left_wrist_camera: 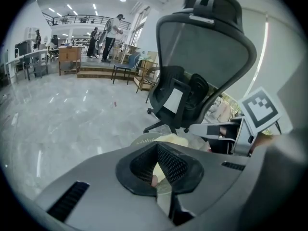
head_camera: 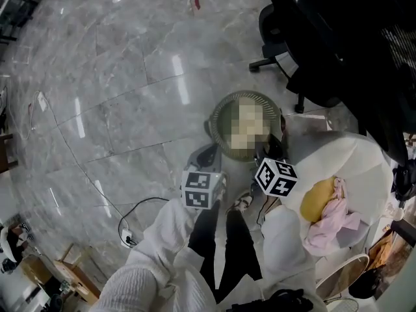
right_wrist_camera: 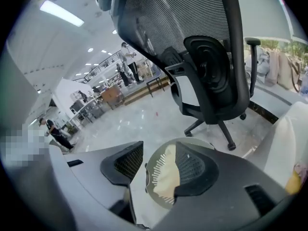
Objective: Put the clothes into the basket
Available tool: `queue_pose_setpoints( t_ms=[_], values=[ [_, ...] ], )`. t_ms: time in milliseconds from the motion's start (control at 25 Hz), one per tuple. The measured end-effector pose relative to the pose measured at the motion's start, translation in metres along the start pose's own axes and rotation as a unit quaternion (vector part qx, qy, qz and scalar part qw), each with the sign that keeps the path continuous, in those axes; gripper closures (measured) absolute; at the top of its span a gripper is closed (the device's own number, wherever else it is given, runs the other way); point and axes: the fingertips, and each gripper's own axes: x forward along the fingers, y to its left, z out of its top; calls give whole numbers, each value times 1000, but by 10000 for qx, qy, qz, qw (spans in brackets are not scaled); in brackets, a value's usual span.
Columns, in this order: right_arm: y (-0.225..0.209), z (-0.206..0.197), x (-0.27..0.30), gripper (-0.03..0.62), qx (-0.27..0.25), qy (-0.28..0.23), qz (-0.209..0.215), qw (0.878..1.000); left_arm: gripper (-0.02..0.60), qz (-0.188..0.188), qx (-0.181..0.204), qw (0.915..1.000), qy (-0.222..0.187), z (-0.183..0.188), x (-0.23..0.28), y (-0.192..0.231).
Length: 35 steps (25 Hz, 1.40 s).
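**Both grippers over the basket, more clothes waiting on the seat**

The pale marble floor [head_camera: 117,109] fills most of the head view. A black office chair [head_camera: 338,38] stands at its upper right, and a white seat [head_camera: 370,168] takes up the lower right.

The round, slatted green basket [head_camera: 224,104] stands on the floor in front of the office chair, just beside the white seat. Both grippers point down at it from the near side.

The right gripper [right_wrist_camera: 159,146] has its jaws spread wide with nothing between the pads. In its own view the basket shows through the gap, with a cream cloth [right_wrist_camera: 165,176] lying inside.

The left gripper [left_wrist_camera: 157,142] has its pads drawn together at the tips. Only a narrow wedge is left between them, and the basket's rim and the cream cloth show through it from beyond. I cannot tell whether anything is pinched there.

A yellow garment [head_camera: 317,200] and a pink garment [head_camera: 331,221] lie touching each other on the white seat. They are to the right of the right gripper, apart from it, and outside the basket.
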Motion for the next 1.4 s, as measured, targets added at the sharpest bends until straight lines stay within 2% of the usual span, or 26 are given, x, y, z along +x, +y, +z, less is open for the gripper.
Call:
queue_pose_setpoints(
  t_ms=[480, 680, 920, 1040, 1080, 1240, 1400],
  values=[
    [-16, 3, -26, 411, 267, -140, -20, 9995, 578, -49, 139, 9998, -103, 12, -2, -22],
    [-1, 15, -53, 411, 449, -389, 460, 9972, 578, -120, 126, 9998, -110, 17, -17, -38],
    [16, 47, -106, 430, 396, -697, 399, 9960, 578, -203, 180, 9995, -181, 36, -56, -59],
    [25, 73, -137, 516, 343, -919, 281, 9948, 578, -96, 194, 9993, -315, 57, -82, -61],
    [29, 80, -150, 524, 321, -985, 275, 9942, 578, -55, 185, 9992, -363, 64, -94, -62],
    [39, 110, -198, 540, 209, -1232, 299, 9917, 578, 69, 124, 9971, -744, 105, -145, -71],
    [48, 127, -238, 553, 250, -1403, 293, 9894, 578, 234, 105, 9942, -1042, 130, -187, -74]
  ],
)
